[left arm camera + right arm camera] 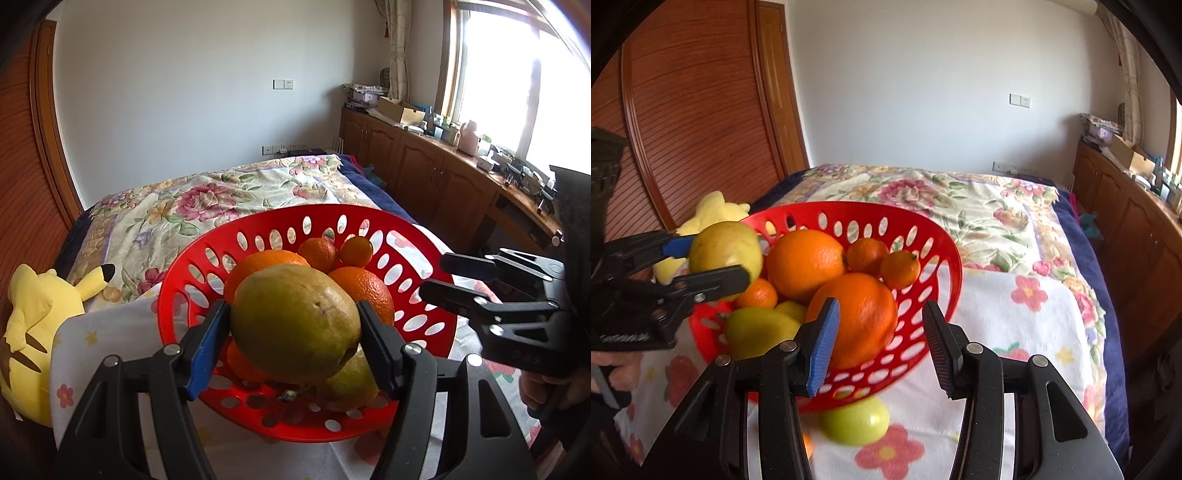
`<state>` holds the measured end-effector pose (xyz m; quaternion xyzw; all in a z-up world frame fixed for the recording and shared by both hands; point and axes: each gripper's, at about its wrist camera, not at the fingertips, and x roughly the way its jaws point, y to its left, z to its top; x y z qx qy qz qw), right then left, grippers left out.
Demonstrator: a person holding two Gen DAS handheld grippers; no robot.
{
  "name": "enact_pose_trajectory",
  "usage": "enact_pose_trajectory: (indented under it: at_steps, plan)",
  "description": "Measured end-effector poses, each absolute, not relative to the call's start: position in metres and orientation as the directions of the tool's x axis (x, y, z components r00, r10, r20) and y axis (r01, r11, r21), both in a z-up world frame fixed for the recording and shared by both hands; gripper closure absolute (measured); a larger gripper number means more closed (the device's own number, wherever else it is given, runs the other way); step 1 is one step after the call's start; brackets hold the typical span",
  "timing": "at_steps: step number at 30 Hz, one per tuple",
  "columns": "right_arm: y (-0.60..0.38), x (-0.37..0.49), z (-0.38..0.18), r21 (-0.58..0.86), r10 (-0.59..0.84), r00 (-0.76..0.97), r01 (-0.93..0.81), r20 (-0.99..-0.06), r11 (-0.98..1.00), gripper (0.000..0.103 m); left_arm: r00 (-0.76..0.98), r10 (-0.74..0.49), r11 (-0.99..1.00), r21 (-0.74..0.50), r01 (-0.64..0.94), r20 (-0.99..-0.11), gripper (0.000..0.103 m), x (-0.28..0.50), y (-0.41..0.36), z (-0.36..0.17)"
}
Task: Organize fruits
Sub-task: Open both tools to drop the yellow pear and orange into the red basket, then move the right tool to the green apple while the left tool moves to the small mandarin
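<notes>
My left gripper [293, 328] is shut on a large yellow-green pear [295, 321] and holds it over the red perforated basket [207, 258]. It also shows in the right wrist view [718, 254], at the basket's left rim [945, 243]. The basket holds two big oranges [803, 262], several small tangerines [899, 267] and another pear [759, 332]. My right gripper [881, 349] is open and empty at the basket's near right side; it also shows in the left wrist view [432, 273]. A green apple [855, 422] lies on the cloth under the basket's near edge.
The basket sits on a white flowered cloth [1015, 332] on a bed with a floral quilt [207, 199]. A yellow plush toy [40, 325] lies at the left. A small orange fruit [808, 446] lies by the apple. Wooden cabinets [424, 166] line the right.
</notes>
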<state>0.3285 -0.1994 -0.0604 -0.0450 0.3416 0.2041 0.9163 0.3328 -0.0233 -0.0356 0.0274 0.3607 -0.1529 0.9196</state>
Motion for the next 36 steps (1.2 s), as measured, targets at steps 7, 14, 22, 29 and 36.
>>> enact_pose_trajectory:
  at_steps: [7,14,22,29,36]
  plan:
    - [-0.203,0.303,-0.058,0.061,0.351,0.691,-0.407,-0.633,0.912,0.056,0.730,-0.263,0.955,-0.064,0.289,-0.630,0.035,0.322,-0.020,-0.021]
    - [-0.213,0.283,-0.056,0.073,0.352,0.698,-0.396,-0.623,0.915,0.055,0.754,-0.266,0.954,-0.049,0.297,-0.601,0.035,0.300,-0.018,-0.003]
    - [-0.222,0.261,-0.063,0.072,0.346,0.696,-0.391,-0.630,0.917,0.053,0.756,-0.289,0.950,-0.078,0.302,-0.588,0.034,0.265,-0.012,-0.007]
    - [-0.221,0.253,-0.076,0.076,0.351,0.680,-0.401,-0.644,0.913,0.052,0.762,-0.247,0.959,-0.036,0.283,-0.598,0.034,0.241,-0.010,-0.022]
    - [-0.216,0.257,-0.088,0.076,0.358,0.660,-0.416,-0.660,0.906,0.052,0.738,-0.252,0.958,-0.054,0.281,-0.625,0.034,0.231,-0.013,-0.043]
